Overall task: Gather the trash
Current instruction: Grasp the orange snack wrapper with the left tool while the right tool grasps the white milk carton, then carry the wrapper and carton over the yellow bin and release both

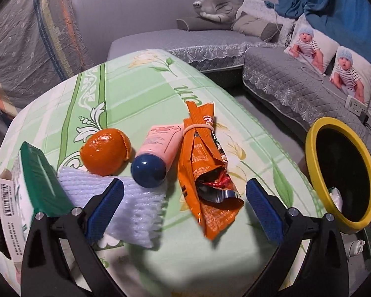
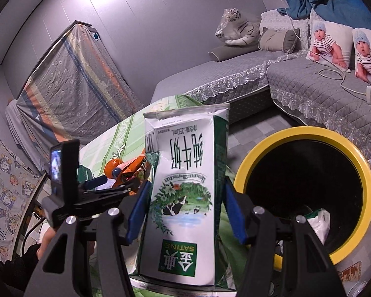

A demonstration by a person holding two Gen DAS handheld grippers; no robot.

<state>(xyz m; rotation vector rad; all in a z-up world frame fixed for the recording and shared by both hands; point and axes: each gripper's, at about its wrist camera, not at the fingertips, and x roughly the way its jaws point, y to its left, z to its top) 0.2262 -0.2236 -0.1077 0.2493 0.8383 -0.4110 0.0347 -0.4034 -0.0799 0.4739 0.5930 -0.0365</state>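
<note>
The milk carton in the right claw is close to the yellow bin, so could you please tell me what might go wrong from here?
1. The milk carton has a torn-open top, so leftover milk could drip before it reaches the yellow bin.
2. The open left claw hovers over a snack wrapper; closing carelessly might catch the white foam net or nudge the pink tube.
</note>
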